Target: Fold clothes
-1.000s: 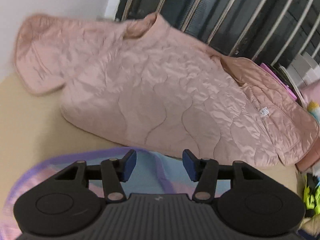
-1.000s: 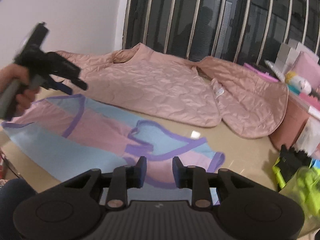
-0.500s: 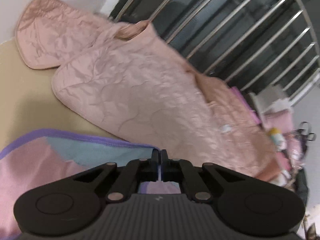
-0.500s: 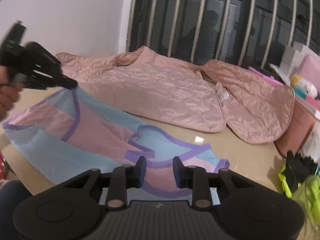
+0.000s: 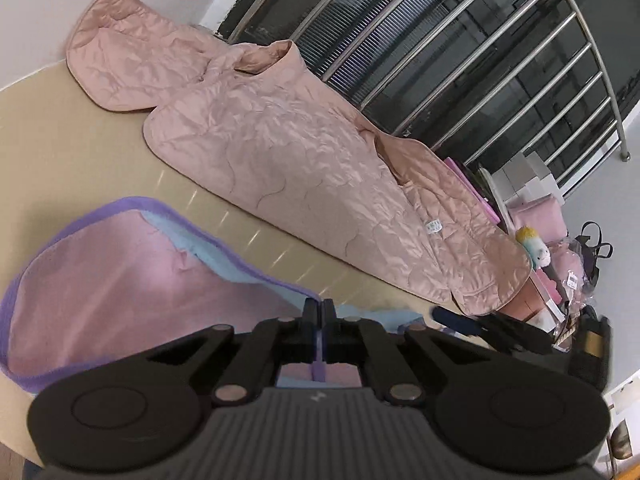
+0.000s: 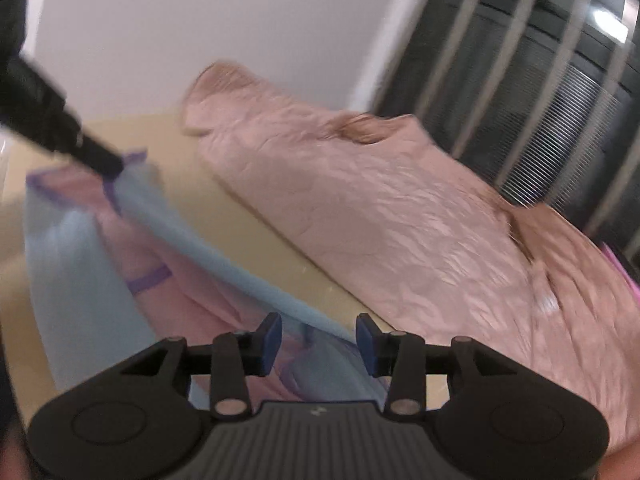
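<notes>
Right wrist view showed the pink, blue and purple-trimmed garment [image 6: 120, 264] lying on the tabletop [image 6: 240, 224], on the near side of the quilted pink jacket [image 6: 400, 216] and apart from it, with a strip of bare tabletop between the two. One purple-trimmed edge of the garment was lifted off the surface and stretched into a taut blue ridge. That ridge ran from the left gripper [image 6: 108, 164], up and to the left, down toward the right gripper [image 6: 319, 338]. The left gripper was clamped on that edge, its jaws pressed together with only the thin cloth between them; in the left wrist view the left gripper [image 5: 319, 308] showed the purple trim [image 5: 319, 372] pinched in its closed jaws, with the rest of the garment [image 5: 120, 280] spread to its left.

The right gripper's jaws had just been opening and stood partly apart, pads clear of any cloth, with the low end of the blue ridge lying between and just beyond them. So the garment's long axis ran roughly straight away from the right gripper toward the left one. The right gripper was the nearer to the free low end, and I judged the next move to be closing on that end so both hands could carry the edge over for a fold. The view was blurred, so whether the pads already brushed the cloth could not be told.
</notes>
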A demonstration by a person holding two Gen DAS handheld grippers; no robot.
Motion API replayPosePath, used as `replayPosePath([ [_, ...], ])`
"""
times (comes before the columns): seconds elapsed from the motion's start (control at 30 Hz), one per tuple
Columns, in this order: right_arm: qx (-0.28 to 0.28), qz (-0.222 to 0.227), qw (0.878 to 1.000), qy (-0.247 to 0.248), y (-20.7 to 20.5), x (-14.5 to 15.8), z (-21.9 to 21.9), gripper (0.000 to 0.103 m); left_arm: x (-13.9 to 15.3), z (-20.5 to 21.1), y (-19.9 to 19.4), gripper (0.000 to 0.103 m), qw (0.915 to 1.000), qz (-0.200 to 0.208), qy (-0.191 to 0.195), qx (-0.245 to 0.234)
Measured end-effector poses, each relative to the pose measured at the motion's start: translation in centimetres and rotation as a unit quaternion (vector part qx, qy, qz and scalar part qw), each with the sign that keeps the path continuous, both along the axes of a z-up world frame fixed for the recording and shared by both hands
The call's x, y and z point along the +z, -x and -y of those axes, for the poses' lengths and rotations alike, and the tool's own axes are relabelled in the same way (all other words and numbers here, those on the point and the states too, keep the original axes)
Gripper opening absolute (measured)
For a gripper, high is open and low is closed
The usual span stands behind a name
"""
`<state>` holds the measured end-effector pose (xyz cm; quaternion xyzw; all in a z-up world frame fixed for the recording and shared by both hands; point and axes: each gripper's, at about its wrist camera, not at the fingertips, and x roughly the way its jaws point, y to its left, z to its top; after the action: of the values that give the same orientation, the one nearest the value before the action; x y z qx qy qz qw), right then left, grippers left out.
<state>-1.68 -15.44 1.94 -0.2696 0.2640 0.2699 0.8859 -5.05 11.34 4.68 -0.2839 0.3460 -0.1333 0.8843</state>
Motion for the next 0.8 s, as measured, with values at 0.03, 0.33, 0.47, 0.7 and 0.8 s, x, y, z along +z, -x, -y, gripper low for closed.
replayPosePath([
  [0.03,0.009,0.004,1.0,0.021,-0.6,-0.4,-0.5,0.04,0.0,0.0,0.0,0.001,1.0,0.002,-0.001,-0.002],
  [0.33,0.022,0.088,0.993,0.077,0.8,0.0,-1.3,0.004,0.8,-0.3,0.8,0.001,0.9994,0.028,-0.018,0.01],
  [0.47,0.032,0.162,0.981,0.1,6.5,-0.2,-0.8,0.004,0.6,0.2,2.4,0.001,0.9985,0.028,-0.046,0.011],
  [0.7,0.052,0.118,0.985,0.116,10.7,-3.1,-1.5,0.004,-1.9,0.1,3.1,0.005,0.996,-0.01,-0.081,0.037],
  [0.8,0.053,0.106,0.986,0.116,10.9,-3.5,-2.1,0.005,-1.9,-0.8,3.1,0.031,0.9953,-0.005,-0.084,0.047],
])
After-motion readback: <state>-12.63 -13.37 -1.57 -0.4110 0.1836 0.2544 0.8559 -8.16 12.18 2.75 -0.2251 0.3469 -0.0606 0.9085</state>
